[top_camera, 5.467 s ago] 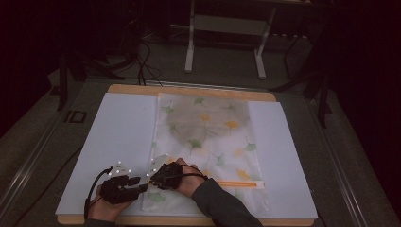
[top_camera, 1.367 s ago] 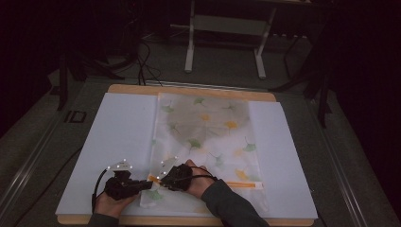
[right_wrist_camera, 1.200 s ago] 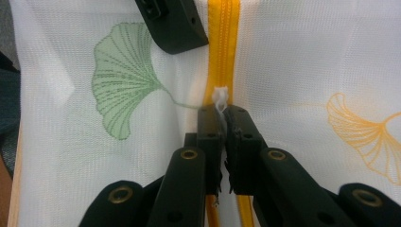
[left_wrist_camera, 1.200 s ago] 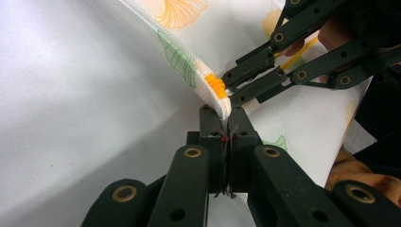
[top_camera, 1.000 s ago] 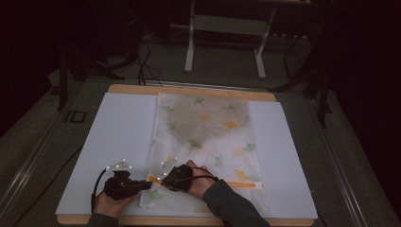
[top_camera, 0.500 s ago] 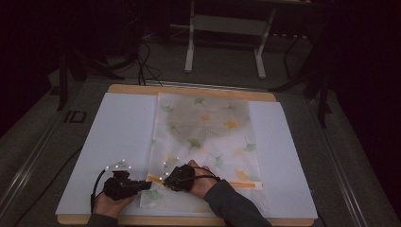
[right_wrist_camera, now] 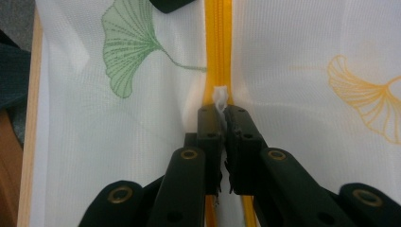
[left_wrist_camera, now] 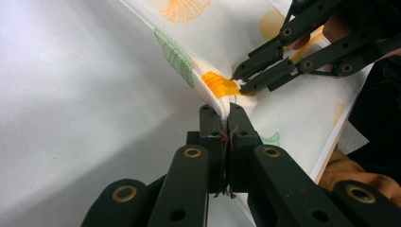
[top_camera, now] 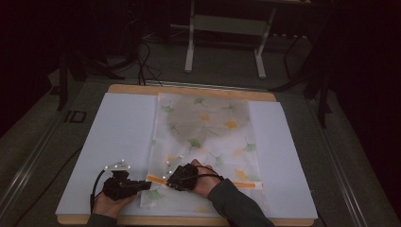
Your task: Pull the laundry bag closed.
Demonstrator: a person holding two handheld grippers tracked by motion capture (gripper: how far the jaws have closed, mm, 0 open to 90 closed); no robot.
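Pinching mesh bag point(left_wrist_camera: 189, 47): left gripper point(left_wrist_camera: 226, 124); right gripper point(right_wrist_camera: 222, 112) clamps zipper pull point(right_wrist_camera: 220, 98).

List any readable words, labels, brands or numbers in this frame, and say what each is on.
No readable text.
The mesh bag carries only a ginkgo-leaf print and an orange zipper, no lettering.
A small dark mark left of the white sheet in the high view may be a label or sign; it is too small and dim to read.
The left gripper and right gripper carry no markings.
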